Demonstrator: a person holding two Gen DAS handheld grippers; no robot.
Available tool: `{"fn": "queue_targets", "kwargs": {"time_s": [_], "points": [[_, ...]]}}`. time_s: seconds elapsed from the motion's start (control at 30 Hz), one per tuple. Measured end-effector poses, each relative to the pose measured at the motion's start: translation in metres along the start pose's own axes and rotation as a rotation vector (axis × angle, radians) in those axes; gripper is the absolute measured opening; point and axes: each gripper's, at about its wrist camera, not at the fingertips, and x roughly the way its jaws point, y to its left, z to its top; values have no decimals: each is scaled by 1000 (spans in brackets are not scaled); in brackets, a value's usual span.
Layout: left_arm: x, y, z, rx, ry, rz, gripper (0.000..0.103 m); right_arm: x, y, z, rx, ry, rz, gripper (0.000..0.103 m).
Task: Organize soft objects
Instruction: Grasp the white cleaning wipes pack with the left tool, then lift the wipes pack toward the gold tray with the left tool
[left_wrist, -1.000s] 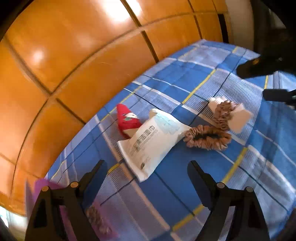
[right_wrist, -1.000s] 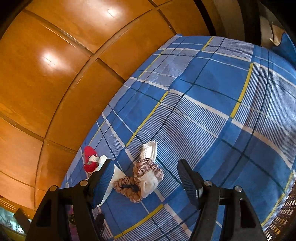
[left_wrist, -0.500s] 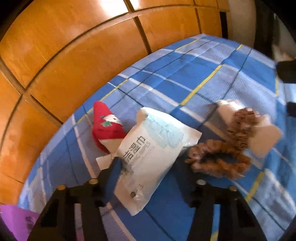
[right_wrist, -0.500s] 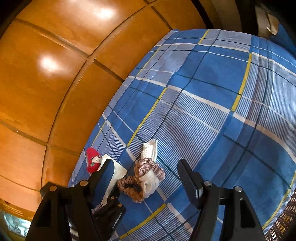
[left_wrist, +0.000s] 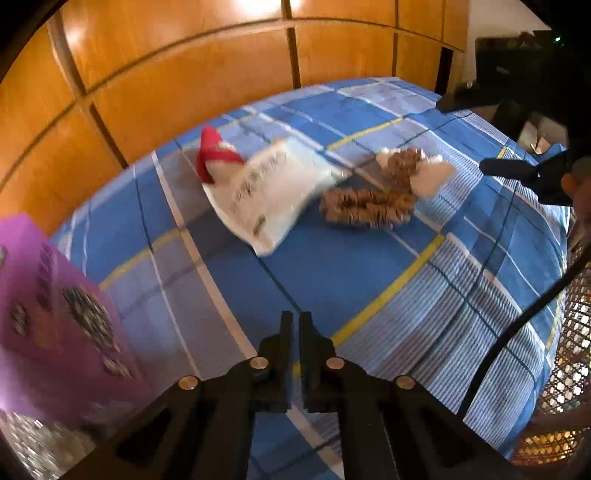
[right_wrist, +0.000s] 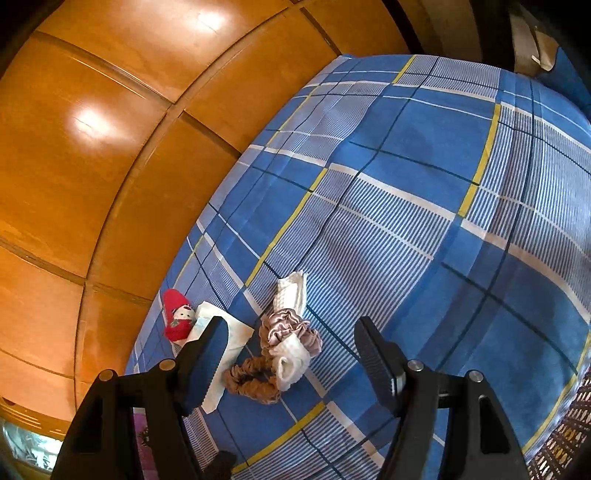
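Soft objects, a wipes packet (left_wrist: 269, 192) and scrunchies (left_wrist: 365, 208), sit clustered mid-frame on the bed (left_wrist: 369, 280), within reach. Your left gripper (left_wrist: 294, 325) has just been closing and is shut on nothing; your right gripper (right_wrist: 291, 354) hangs open and empty, framing them.

purple box (left_wrist: 55, 314) blurred, edge-cropped

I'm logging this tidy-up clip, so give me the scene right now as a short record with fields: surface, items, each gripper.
surface: blue plaid bedcover beside wooden panels
items: red sock, white wipes pack, brown scrunchie, pink scrunchie around a white sock
side object: purple box at left edge
left gripper: shut, nothing between the fingers, away from the pile
right gripper: open, empty, above the pile
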Motion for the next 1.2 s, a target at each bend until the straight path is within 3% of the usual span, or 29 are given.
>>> {"fn": "queue_targets", "kwargs": {"time_s": [0.1,0.13,0.17,0.33,0.47,0.63,0.7,0.77,0.87,1.0,1.2], "points": [[-4,2,23,5,-42,25,39,0,-2,0,14,0,2,72],[-3,3,28,12,-49,41,55,0,-3,0,17,2,4,72],[-1,2,37,24,-71,74,58,0,-3,0,20,4,7,72],[19,-5,75,147,-86,140,58,4,-2,0,21,27,36,72],[54,-19,95,307,-29,181,58,8,-2,0,28,50,62,72],[77,-26,103,356,-20,190,70,11,-2,0,38,70,86,72],[79,-30,105,367,-24,181,70,11,-2,-1,37,69,89,72],[78,-27,107,331,-16,147,54,10,-2,-1,33,64,92,72],[69,-22,106,262,-18,86,46,9,-2,-1,28,53,90,72],[46,-9,80,143,-16,33,44,8,-1,-2,16,46,85,72],[-2,-2,8,57,-9,8,44,12,11,-6,-48,73,84,72]]}}
